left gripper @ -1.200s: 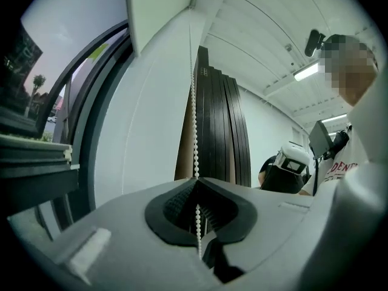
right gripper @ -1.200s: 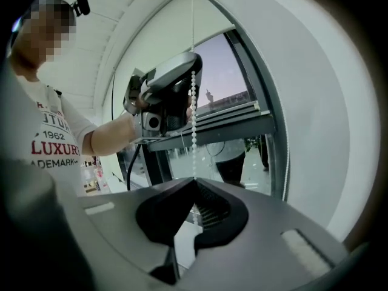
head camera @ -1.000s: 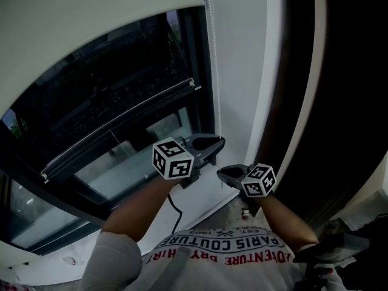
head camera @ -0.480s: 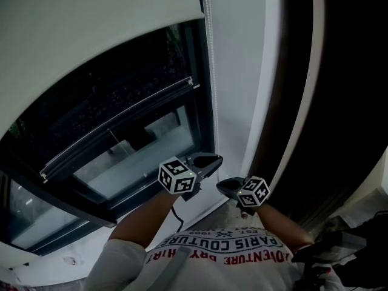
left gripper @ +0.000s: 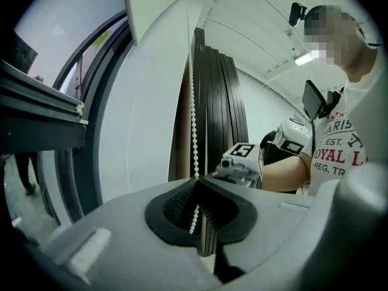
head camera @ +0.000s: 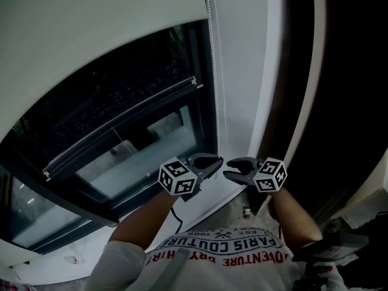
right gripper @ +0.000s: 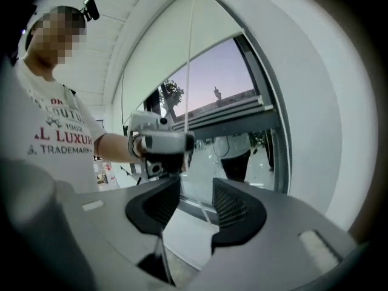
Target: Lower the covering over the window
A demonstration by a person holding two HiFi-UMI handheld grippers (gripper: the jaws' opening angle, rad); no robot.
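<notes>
Pinching vertical bead chain [left gripper: 194,114] tight with left gripper [head camera: 213,161]. Just opening right gripper [head camera: 231,168] wide beside it, chain loose between jaws, running straight up toward blind [head camera: 91,29].

The blind [head camera: 91,29] covers the upper left of the window [head camera: 121,120] in front of you. The chain [head camera: 213,71] drops along the window's right edge, left of the wall [head camera: 245,71]. Your left claw [head camera: 215,162] is clamped on it low down. Your right claw [head camera: 231,170] sits just to its right, jaws just opened, with the chain running through the gap.
</notes>
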